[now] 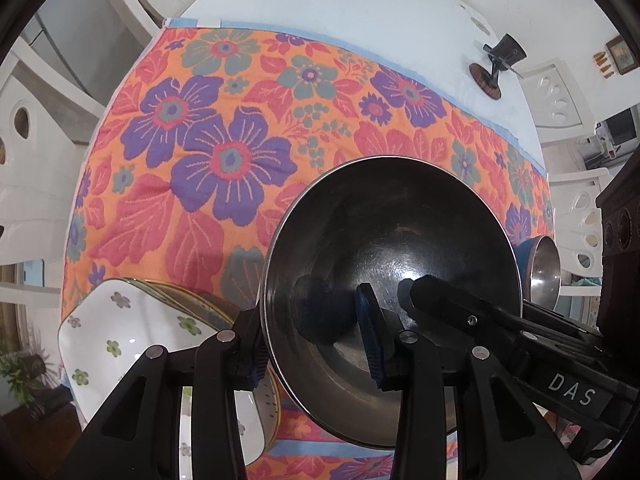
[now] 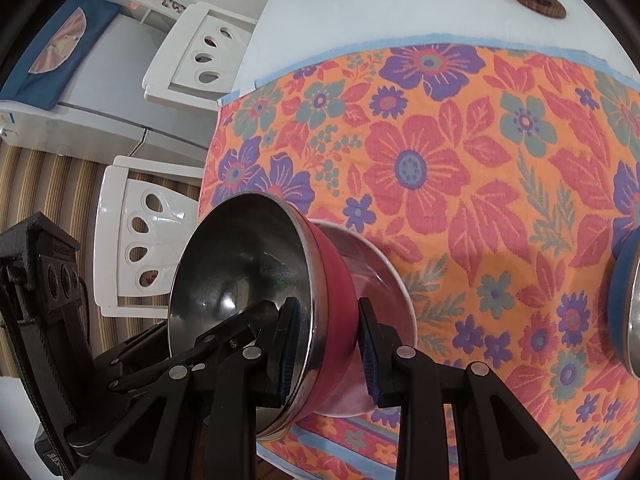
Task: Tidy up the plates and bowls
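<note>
The red-walled steel bowl (image 2: 280, 300) is held tilted above the worktop's near edge, its polished inside turned toward the left worktop edge in the right wrist view and toward the camera in the left wrist view. Both sets of tongs are clamped on its rim from opposite sides: the left tongs (image 1: 316, 344) with one pad (image 1: 370, 332) inside the bowl and the other behind the wall, the right tongs (image 2: 330, 344) with one pad (image 2: 288, 344) inside and the other on the red outer wall. Beneath the bowl's base a wider, shallow pale dish (image 2: 380, 292) lies on the floral cloth (image 2: 460, 184); whether bowl and dish touch cannot be told. A second steel bowl with a blue wall (image 1: 540, 268) stands on the cloth toward the right worktop edge, apart from the held bowl. Near the near left corner lies a stack of plates topped by a white plate with a flower print (image 1: 132, 328), partly hidden behind the left tongs. The cloth covers the near part of the white worktop (image 1: 360, 12); on the bare far part stands a small dark stand on a round wooden base (image 1: 496, 68). White plastic chairs (image 2: 140, 240) surround the worktop.
</note>
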Demonstrator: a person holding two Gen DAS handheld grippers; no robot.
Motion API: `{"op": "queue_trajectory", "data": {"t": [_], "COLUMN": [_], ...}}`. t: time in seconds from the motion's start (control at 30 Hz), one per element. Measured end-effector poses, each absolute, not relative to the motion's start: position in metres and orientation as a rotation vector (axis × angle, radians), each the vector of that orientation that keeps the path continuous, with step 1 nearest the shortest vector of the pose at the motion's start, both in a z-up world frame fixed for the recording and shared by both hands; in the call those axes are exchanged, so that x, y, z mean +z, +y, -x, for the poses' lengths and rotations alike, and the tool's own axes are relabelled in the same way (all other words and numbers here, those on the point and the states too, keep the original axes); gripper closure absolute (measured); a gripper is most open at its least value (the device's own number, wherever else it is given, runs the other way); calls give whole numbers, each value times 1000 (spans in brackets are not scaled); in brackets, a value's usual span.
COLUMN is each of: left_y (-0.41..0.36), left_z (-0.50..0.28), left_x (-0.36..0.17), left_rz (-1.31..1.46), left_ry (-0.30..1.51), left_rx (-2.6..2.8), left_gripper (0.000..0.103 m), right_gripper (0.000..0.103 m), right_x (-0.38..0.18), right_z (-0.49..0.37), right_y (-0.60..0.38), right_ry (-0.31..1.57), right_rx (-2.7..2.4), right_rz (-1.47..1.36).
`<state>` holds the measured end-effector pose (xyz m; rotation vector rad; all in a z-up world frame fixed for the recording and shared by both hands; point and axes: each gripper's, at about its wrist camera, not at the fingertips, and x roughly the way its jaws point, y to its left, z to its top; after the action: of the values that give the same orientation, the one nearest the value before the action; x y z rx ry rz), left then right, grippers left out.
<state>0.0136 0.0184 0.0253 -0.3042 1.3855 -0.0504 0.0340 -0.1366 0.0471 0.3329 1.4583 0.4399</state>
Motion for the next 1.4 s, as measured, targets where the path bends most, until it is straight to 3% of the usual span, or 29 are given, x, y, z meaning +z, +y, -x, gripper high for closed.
{"op": "queue_trajectory", "data": {"t": [0.8, 1.4], "left_y": [16, 22], "left_z": [-1, 2], "left_x": [-3, 5], "left_rz": [334, 347], "left_ry": [1451, 1431], "left_rx": [-44, -43], "left_gripper": [68, 66], "right_gripper": [73, 70], "right_x": [22, 16], "right_z": [-28, -33], "right_y": [-142, -147], "right_ry": [1476, 1473], "right_rx": [401, 386], "right_rz": [-362, -379]}}
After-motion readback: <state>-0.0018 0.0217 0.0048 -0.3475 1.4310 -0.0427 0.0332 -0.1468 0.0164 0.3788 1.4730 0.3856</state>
